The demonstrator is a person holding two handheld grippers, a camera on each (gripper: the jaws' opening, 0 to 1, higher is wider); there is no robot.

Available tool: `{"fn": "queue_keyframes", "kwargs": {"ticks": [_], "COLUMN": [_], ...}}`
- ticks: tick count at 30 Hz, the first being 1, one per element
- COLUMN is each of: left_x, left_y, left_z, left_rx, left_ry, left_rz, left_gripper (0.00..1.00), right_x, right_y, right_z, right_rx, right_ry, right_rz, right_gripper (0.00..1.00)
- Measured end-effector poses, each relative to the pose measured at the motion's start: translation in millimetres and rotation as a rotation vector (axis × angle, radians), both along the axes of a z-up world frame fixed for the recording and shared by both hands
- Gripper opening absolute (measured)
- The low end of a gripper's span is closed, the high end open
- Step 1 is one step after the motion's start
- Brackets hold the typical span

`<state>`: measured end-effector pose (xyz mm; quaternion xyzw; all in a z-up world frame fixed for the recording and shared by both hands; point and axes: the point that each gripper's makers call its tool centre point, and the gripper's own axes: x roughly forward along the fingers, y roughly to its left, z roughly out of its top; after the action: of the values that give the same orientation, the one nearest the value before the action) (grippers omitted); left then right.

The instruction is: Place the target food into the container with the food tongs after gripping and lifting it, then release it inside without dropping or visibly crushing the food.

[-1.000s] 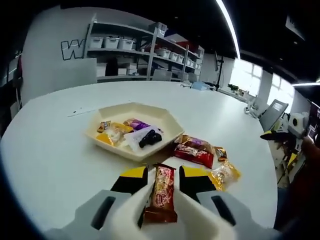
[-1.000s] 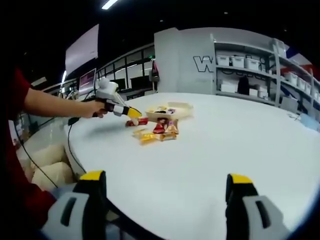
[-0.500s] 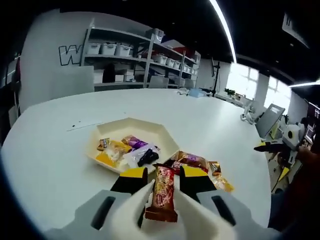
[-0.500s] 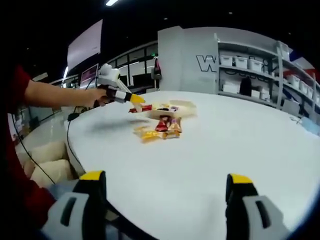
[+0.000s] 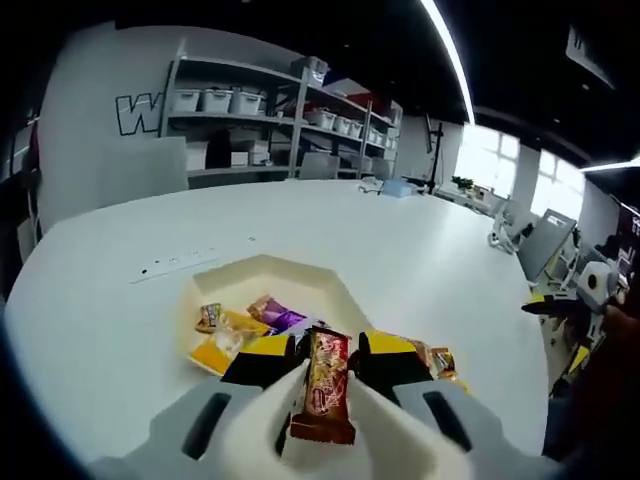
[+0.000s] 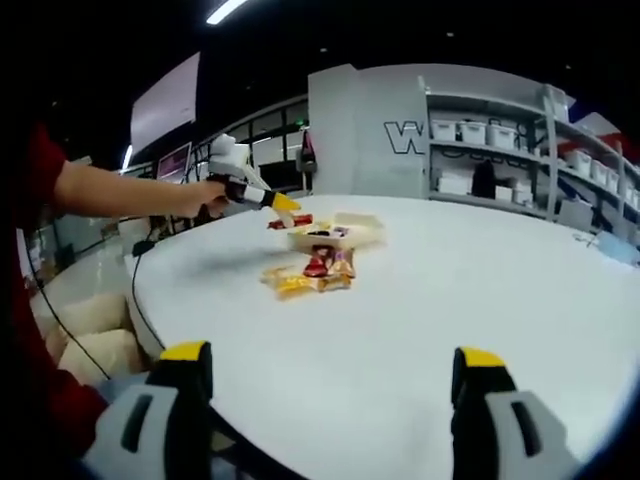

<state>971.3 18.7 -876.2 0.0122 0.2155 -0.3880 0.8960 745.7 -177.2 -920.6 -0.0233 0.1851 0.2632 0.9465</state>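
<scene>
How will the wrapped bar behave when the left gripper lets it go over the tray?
The bar stands straight between the jaws, so it is probably fairly stiff. Its glossy wrapper looks slippery, so it may slide out quickly. It seems light and should land flat in the tray.

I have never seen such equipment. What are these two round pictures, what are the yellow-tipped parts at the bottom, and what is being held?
A person holds a two-jaw gripper in each hand, and each gripper carries a wide-angle camera. The left gripper view looks along the left gripper, which is shut on a snack bar above a pale tray already containing several wrapped snacks. More snacks lie on the white table beside the tray. The right gripper view looks along the right gripper, open and holding nothing, above the near part of the table. From there you see the person's hand carrying the left gripper above the tray.
</scene>
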Motion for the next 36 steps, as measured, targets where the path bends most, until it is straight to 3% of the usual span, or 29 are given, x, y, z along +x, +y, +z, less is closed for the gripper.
{"fn": "queue_keyframes", "kwargs": {"ticks": [14, 31, 36], "left_x": [30.1, 60.4, 68.2], "left_y": [-13, -31, -36], "left_z": [3.8, 0.3, 9.3], "left_rx": [-0.013, -0.001, -0.015], "left_ry": [0.006, 0.009, -0.037], "left_rz": [0.013, 0.000, 0.012], "left_gripper": [0.23, 0.23, 0.26], "right_x": [7, 15, 17], "right_y": [-18, -37, -36], "right_z": [4.5, 1.8, 2.3], "right_rx": [0.006, -0.004, 0.002], "right_ry": [-0.032, -0.021, -0.021], "right_rz": [-0.048, -0.093, -0.092], "right_gripper": [0.99, 0.99, 0.99]}}
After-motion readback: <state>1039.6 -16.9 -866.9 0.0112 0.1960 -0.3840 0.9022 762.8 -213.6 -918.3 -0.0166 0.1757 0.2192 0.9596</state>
